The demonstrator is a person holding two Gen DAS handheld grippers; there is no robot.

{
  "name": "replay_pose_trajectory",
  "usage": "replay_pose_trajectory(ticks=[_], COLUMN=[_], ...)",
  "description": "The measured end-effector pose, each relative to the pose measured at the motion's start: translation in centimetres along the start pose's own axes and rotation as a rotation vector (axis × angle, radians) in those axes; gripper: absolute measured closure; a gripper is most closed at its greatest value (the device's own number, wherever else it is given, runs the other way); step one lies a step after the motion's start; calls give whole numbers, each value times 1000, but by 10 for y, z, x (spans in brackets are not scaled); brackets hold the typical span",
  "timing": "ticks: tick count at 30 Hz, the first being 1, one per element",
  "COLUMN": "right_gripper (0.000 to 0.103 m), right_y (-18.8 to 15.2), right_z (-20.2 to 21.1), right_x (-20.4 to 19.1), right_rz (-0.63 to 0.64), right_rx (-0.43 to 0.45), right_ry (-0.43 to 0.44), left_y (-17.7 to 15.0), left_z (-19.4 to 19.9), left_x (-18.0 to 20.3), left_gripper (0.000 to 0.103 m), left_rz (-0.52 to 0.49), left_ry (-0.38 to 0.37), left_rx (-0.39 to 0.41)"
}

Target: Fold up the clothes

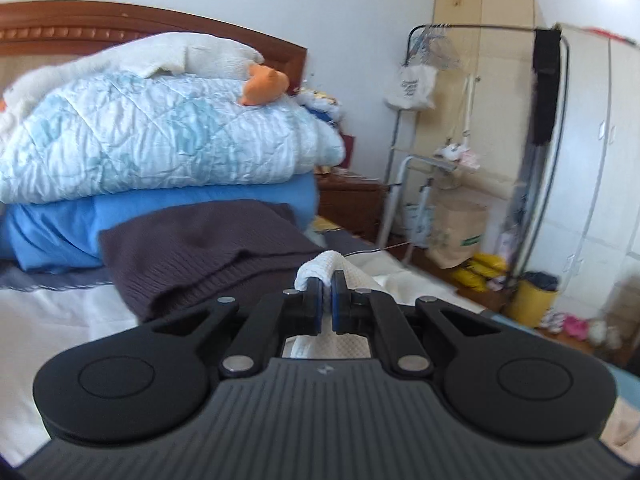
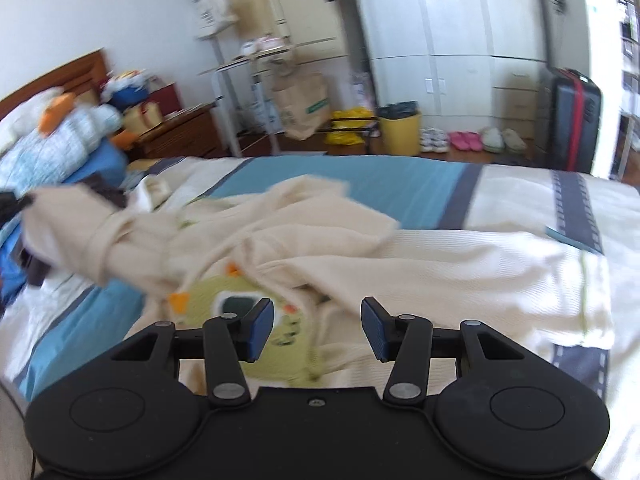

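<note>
Left gripper: jaws clamped on a bunched fold of the cream garment, cloth pinched between the blue pads and poking up past the tips. Gripper points slightly down, toward the head of the bed.

Right gripper: jaws apart, nothing between them, poised just above the same cream garment, not touching as far as I can tell.

Garment location: spread crumpled over the striped bedspread (blue, white and navy bands). Green cartoon print with orange bits sits right under the right gripper's left finger. One sleeve-like end is lifted off the bedspread to the left (blurred, so the exact end is hard to read).

Just past the left gripper on the bed: dark brown knit, loosely folded. Behind the knit: blue bedding, then a pale blue quilt stacked on it, an orange plush on top, wooden headboard behind.

Beyond the far edge of the bedspread: yellow bin, shoes, white wardrobe, dark suitcase.
</note>
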State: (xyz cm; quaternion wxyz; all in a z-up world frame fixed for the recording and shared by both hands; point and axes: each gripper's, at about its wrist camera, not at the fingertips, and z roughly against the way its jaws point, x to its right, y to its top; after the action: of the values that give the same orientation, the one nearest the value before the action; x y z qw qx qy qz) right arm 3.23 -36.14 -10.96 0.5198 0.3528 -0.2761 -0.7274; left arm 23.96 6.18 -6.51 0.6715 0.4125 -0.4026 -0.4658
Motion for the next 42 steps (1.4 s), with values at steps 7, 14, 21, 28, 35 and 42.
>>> replay_pose_trajectory(ticks=[7, 14, 21, 28, 35, 42], right_gripper=[48, 47, 47, 44, 24, 88], right_y=[2, -5, -14, 13, 65, 76], right_z=[-1, -2, -22, -54, -114, -179], right_x=[57, 79, 75, 39, -21, 3], right_rz=[-250, -359, -461, -410, -99, -180], right_rx=[-46, -83, -117, -124, -153, -206], right_ry=[-99, -102, 147, 294, 244, 184], left_y=[-22, -16, -50, -77, -83, -82], left_z=[-38, -7, -3, -27, -42, -67], left_x=[5, 28, 67, 97, 96, 83], left_gripper=[96, 70, 68, 68, 67, 61], left_rz=[103, 58, 51, 117, 35, -71], left_ry=[-184, -419, -604, -659, -607, -450], left_rx=[-424, -375, -528, -665, -627, -598])
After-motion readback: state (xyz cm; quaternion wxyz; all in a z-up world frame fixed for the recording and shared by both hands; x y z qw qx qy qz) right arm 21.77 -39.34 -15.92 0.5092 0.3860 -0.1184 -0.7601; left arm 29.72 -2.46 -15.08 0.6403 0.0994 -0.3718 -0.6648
